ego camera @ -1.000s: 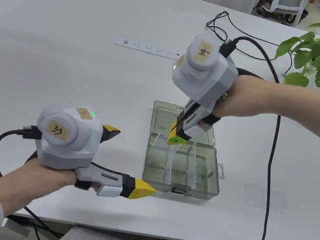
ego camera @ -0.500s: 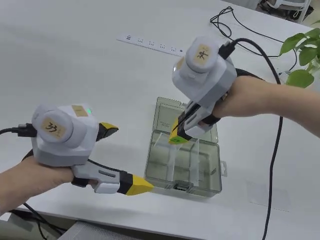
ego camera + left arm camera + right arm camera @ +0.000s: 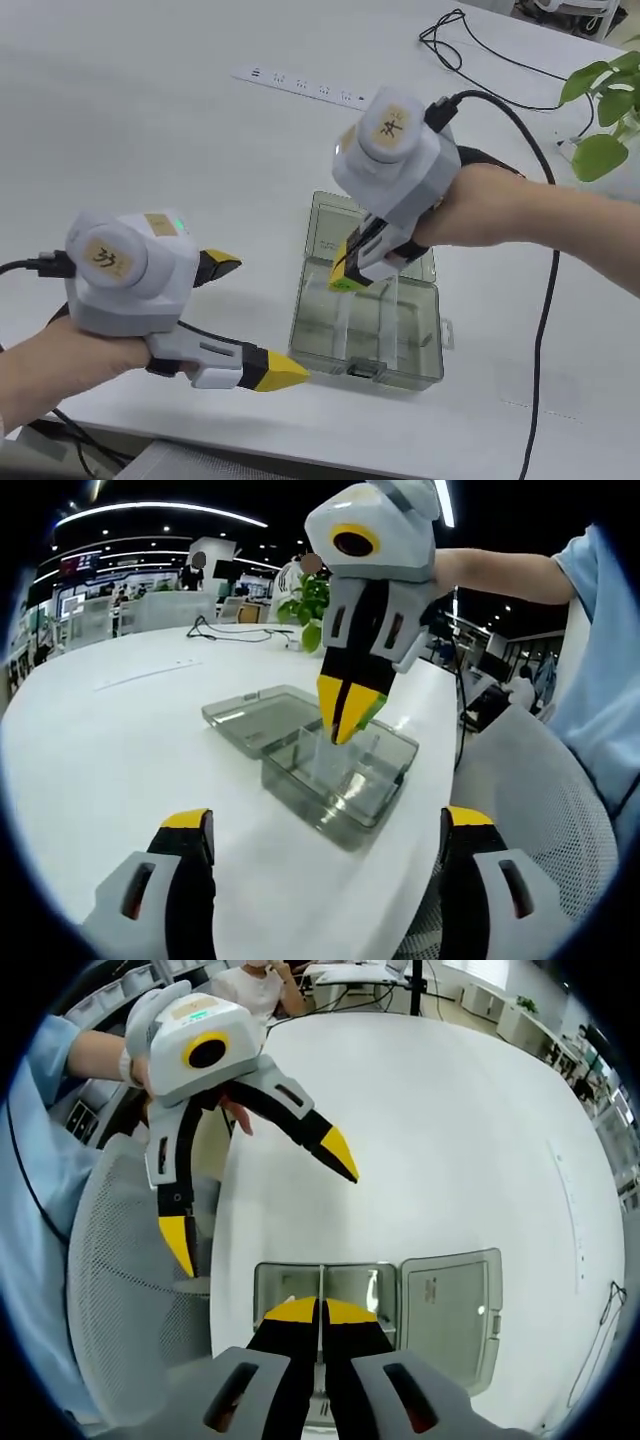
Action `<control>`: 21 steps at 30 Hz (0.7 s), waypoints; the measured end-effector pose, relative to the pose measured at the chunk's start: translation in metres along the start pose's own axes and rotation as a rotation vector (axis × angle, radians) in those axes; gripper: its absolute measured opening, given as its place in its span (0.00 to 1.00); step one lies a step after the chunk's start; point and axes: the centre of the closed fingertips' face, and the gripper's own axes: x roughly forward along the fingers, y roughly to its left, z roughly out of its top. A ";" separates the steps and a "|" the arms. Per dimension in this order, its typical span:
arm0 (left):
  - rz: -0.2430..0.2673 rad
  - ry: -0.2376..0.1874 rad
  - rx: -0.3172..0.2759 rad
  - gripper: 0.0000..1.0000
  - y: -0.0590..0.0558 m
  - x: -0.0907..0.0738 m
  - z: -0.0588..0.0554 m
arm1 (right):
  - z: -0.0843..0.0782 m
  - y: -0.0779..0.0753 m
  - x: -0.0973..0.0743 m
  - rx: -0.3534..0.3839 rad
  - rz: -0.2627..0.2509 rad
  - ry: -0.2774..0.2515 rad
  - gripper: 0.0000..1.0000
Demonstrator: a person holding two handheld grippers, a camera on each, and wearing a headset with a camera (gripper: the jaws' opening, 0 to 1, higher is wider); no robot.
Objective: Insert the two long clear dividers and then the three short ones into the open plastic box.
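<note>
Left gripper: closest to us, low on the left, a hand holds the left gripper (image 3: 255,318). Its yellow-tipped jaws are spread wide with nothing between them. It hangs over the front part of the white table (image 3: 150,130), to the left of the box and apart from it.

Box: just past that gripper we have the smoky open plastic box (image 3: 410,378), sitting on the table near its front edge. Clear partitions (image 3: 385,318) stand upright inside it, running front to back. We cannot count them with any certainty.

Right gripper: over the left rear part of the box, the right gripper (image 3: 347,281) points steeply down, with its jaws clenched on a clear divider.

Divider: the clear divider (image 3: 327,758) hangs below those yellow tips, and its lower part is down inside the box walls. In the right gripper view we catch it edge-on, a thin line running out from between the two tips. We cannot tell whether it has reached the bottom.

Lid: the lid (image 3: 330,222) lies open and flat on the table behind the box, joined along the far side.

Right side: a black cable (image 3: 548,290) leaves the right gripper and trails down over the table, right of the box.

Far back: a white power strip (image 3: 300,84) lies well apart from the box. A green plant (image 3: 605,110) leans in at the far right edge.
</note>
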 end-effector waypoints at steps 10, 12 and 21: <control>-0.002 0.003 -0.007 0.94 -0.001 0.000 -0.002 | -0.005 -0.002 0.012 0.015 -0.009 0.002 0.02; -0.002 0.005 -0.008 0.94 0.000 0.000 -0.003 | -0.006 -0.001 0.016 0.016 -0.010 0.007 0.02; -0.001 0.008 -0.014 0.93 0.001 -0.001 -0.005 | -0.010 0.000 0.029 0.013 -0.024 0.039 0.02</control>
